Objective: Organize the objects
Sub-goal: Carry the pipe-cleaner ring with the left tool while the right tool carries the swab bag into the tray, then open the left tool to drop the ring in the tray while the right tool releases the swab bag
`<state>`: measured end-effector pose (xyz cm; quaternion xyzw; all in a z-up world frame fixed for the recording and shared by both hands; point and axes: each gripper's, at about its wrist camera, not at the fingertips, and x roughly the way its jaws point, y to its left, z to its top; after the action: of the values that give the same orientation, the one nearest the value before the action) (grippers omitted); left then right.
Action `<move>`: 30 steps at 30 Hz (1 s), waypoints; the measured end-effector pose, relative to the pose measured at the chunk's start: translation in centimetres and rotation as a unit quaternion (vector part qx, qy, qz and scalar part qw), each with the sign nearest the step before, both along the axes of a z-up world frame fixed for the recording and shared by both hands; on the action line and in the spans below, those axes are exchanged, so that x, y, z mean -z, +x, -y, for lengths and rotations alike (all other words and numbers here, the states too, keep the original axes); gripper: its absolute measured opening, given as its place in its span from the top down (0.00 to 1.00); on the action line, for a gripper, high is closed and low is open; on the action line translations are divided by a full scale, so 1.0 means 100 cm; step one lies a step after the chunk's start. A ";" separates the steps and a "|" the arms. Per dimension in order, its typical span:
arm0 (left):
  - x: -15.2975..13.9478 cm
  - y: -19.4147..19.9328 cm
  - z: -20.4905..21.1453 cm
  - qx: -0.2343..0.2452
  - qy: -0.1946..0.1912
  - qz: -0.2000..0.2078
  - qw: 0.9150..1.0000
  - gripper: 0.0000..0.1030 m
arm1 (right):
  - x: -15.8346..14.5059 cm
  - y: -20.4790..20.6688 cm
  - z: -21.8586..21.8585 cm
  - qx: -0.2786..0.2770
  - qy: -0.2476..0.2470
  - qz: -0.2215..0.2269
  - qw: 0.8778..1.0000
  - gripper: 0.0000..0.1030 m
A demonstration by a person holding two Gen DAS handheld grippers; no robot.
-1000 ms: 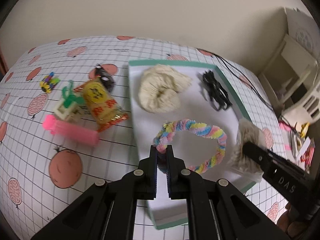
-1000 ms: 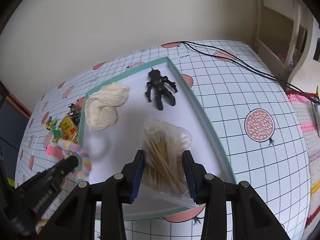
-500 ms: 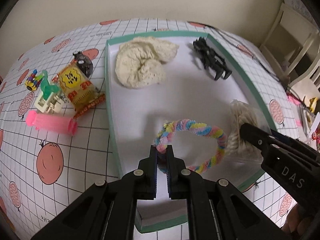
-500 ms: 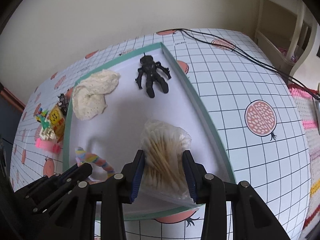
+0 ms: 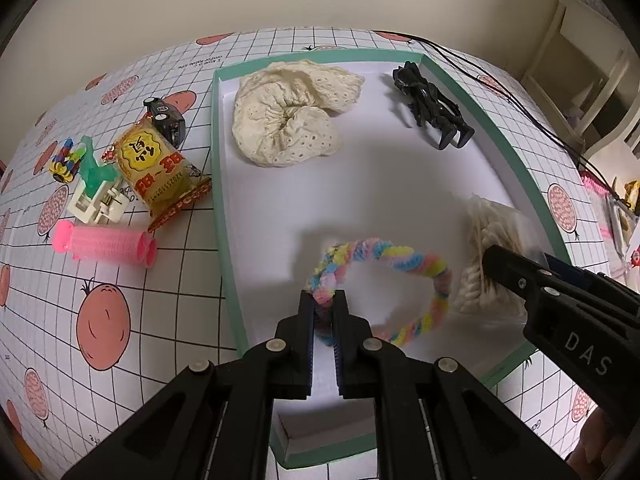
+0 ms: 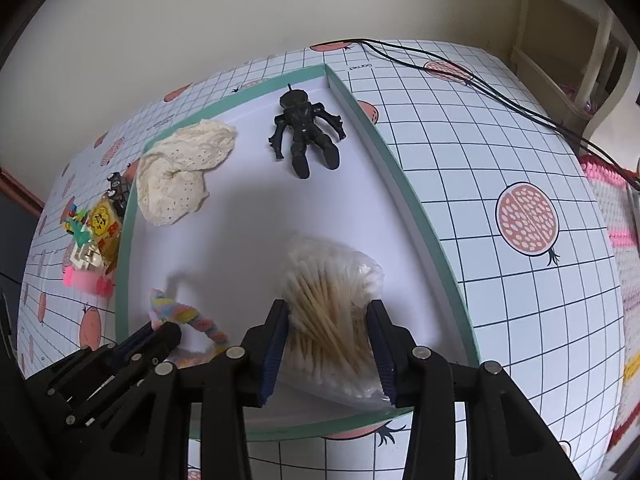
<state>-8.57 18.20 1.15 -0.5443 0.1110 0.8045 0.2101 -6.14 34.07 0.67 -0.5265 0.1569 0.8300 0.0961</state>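
A shallow white tray with a teal rim (image 5: 218, 184) (image 6: 412, 196) lies on the gridded tablecloth. My left gripper (image 5: 323, 300) is shut on a pastel braided fuzzy ring (image 5: 400, 258) (image 6: 176, 312), held over the tray's near half. My right gripper (image 6: 328, 308) is shut on a clear bag of cotton swabs (image 6: 332, 280) (image 5: 488, 224) at the tray's right side. A cream lace cloth (image 5: 288, 116) (image 6: 180, 168) and a black toy figure (image 5: 432, 106) (image 6: 306, 128) lie in the tray's far part.
Left of the tray lie a pink hair roller (image 5: 106, 240), a yellow snack packet (image 5: 158, 168), a white and green clip (image 5: 96, 196), a small black toy car (image 5: 166, 118) and a multicoloured trinket (image 5: 66, 160). A black cable (image 6: 480, 84) crosses the far right of the table.
Both grippers have moved forward over the tray with their loads. The fuzzy ring now hangs lower and nearer the bag of swabs.
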 end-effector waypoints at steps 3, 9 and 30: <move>-0.001 0.000 0.002 0.001 0.010 0.008 1.000 0.86 | -0.001 0.001 0.000 0.004 -0.003 -0.002 1.000 0.57; -0.008 0.002 0.004 0.003 0.014 0.003 1.000 0.75 | -0.005 0.002 0.001 0.002 -0.001 -0.009 1.000 0.57; -0.033 -0.011 0.047 -0.090 0.066 -0.036 0.993 0.52 | -0.018 0.005 0.016 -0.032 0.002 -0.046 0.998 0.44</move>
<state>-9.70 13.50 4.41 -0.5079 0.0154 0.8446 0.1687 -5.67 32.50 2.52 -0.4922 0.1421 0.8565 0.0631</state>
